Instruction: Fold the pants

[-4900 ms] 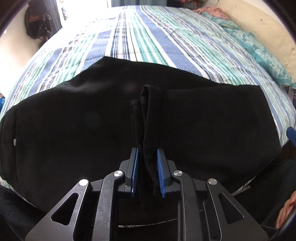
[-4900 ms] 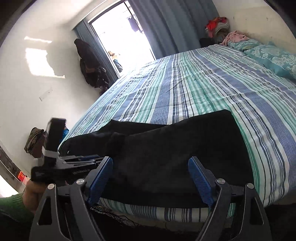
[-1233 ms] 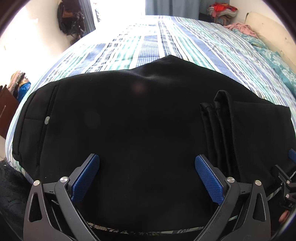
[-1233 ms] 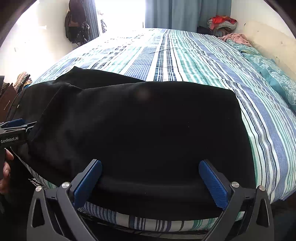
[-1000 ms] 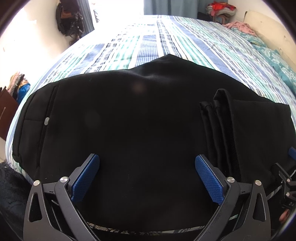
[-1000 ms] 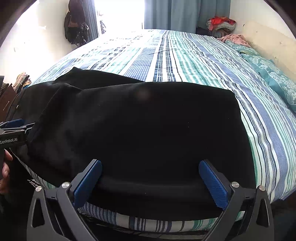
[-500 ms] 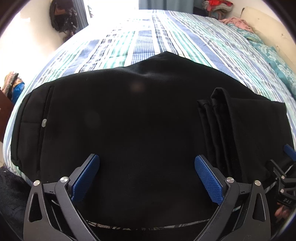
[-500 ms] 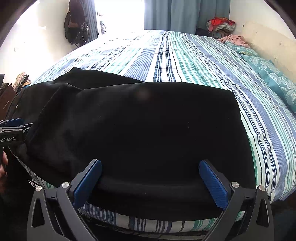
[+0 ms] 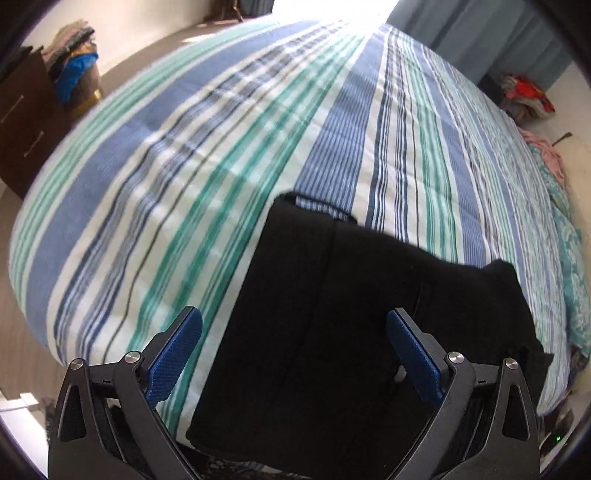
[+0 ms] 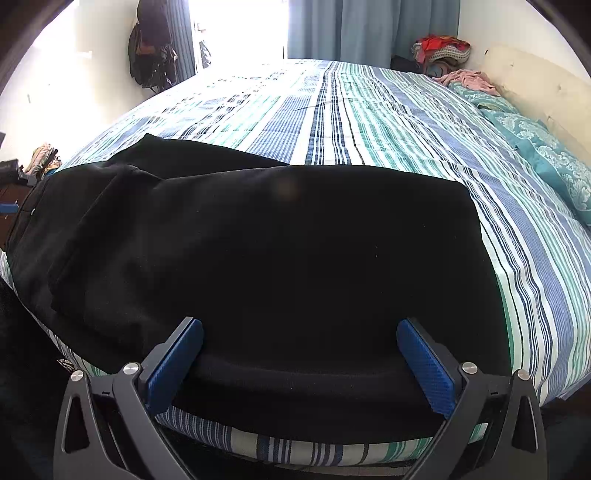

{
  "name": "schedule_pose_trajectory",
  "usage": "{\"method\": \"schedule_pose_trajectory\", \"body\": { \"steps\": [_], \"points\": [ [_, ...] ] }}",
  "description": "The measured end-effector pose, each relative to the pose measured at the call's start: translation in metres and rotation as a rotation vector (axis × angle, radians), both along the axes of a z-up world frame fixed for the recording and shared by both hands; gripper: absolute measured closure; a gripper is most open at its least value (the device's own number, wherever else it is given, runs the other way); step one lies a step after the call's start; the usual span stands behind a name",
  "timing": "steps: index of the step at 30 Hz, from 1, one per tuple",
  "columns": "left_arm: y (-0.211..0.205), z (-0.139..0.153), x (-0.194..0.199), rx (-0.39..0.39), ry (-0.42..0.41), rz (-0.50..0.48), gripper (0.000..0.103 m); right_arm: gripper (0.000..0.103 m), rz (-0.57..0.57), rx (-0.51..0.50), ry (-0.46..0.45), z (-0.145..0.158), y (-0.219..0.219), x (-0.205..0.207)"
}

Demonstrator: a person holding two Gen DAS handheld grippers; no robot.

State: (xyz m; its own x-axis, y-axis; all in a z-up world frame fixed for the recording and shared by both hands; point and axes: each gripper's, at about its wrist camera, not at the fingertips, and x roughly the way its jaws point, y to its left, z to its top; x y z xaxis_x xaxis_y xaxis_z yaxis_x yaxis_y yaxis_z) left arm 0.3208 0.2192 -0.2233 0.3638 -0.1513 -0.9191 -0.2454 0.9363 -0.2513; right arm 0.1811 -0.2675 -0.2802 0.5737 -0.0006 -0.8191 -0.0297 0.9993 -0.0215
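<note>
Black pants lie half-folded on the striped bed; left gripper and right gripper hover wide, empty. Next: grasp an end, fold across.

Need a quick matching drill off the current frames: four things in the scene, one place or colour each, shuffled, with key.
Things:
1. pants
2. bedspread
3. pillow
4. curtain

Descriptions:
A. teal with a pale floral pattern, at the right side of the bed
B. blue-grey, hanging by the bright window behind the bed
C. black, lying along the near edge of the bed
D. striped in blue, green and white

Pairs: 1-C, 2-D, 3-A, 4-B

Both the left hand-held gripper and the right hand-held gripper are open, holding nothing.
</note>
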Motion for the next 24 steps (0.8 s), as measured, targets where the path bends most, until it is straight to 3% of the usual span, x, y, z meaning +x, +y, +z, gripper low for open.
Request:
{"method": "schedule_pose_trajectory", "body": {
  "steps": [3, 6, 9, 10, 11, 17, 20, 24],
  "points": [
    [-0.007, -0.016, -0.021, -0.076, 0.011, -0.082, 0.008, 0.0, -0.001, 0.001, 0.0, 0.0, 0.0, 0.0],
    [-0.006, -0.014, -0.031, -0.093, 0.017, -0.08, 0.024, 0.0, -0.002, 0.0, -0.001, 0.0, 0.0, 0.001],
    [-0.006, -0.004, -0.037, -0.082, 0.048, -0.064, 0.053, 0.0, -0.008, -0.002, -0.001, 0.0, 0.0, 0.003],
    [-0.005, 0.003, -0.04, -0.074, 0.052, -0.049, 0.074, 0.0, -0.01, -0.002, 0.0, 0.0, 0.0, 0.004],
    [-0.003, 0.011, -0.043, -0.097, 0.049, -0.033, 0.082, 0.0, -0.012, -0.003, 0.001, 0.0, 0.001, 0.005],
    [-0.023, 0.085, -0.061, -0.284, -0.072, -0.057, 0.087, 0.0, -0.016, -0.002, 0.01, 0.0, 0.001, 0.006],
    [-0.072, 0.123, -0.063, -0.359, -0.131, -0.147, 0.088, 0.0, -0.014, 0.0, 0.013, 0.001, 0.001, 0.006],
    [-0.164, 0.15, -0.059, -0.374, -0.176, -0.305, 0.088, 0.0, -0.013, 0.003, 0.016, 0.001, 0.001, 0.006]
  ]
}}
